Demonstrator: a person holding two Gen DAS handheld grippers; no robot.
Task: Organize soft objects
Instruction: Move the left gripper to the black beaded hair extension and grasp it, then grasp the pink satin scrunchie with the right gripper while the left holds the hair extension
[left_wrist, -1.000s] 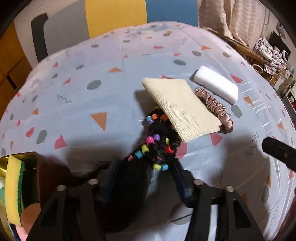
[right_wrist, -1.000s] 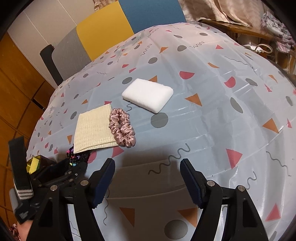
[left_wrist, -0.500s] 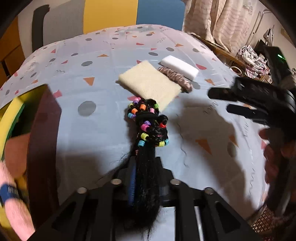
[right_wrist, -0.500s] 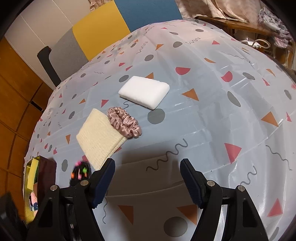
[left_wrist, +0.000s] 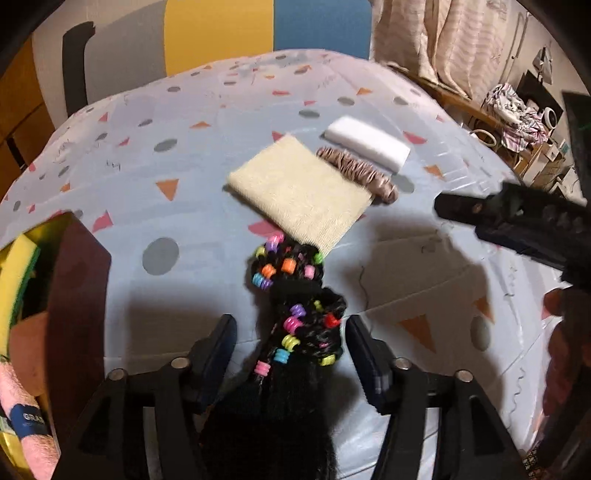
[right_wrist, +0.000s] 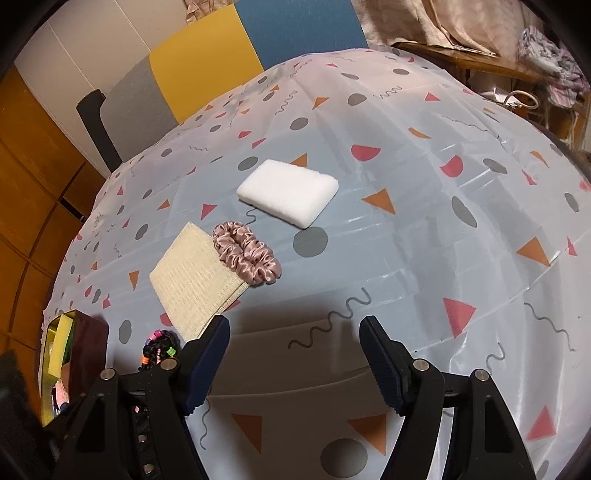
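A black braided hairpiece with coloured beads (left_wrist: 295, 295) lies on the patterned tablecloth, its top end touching the cream cloth (left_wrist: 299, 192). My left gripper (left_wrist: 290, 343) straddles it with the jaws opening, and a gap shows beside the left pad. Behind the cloth lie a pink satin scrunchie (left_wrist: 358, 177) and a white sponge block (left_wrist: 367, 146). My right gripper (right_wrist: 295, 343) hovers open over bare tablecloth with nothing between its fingers. From there the cloth (right_wrist: 195, 280), scrunchie (right_wrist: 247, 253) and sponge (right_wrist: 288, 192) sit ahead to the left, and the hairpiece (right_wrist: 160, 347) peeks out at lower left.
A dark-walled box (left_wrist: 74, 295) stands at the table's left edge and holds a yellow-green sponge and a pink towel with a blue label. It also shows as the box (right_wrist: 85, 354) in the right wrist view. Chairs and clutter ring the table.
The left jaws squeezed shut on the hairpiece half a second ago and have now spread apart around it. The left view has shifted across the table. The right gripper has stayed still.
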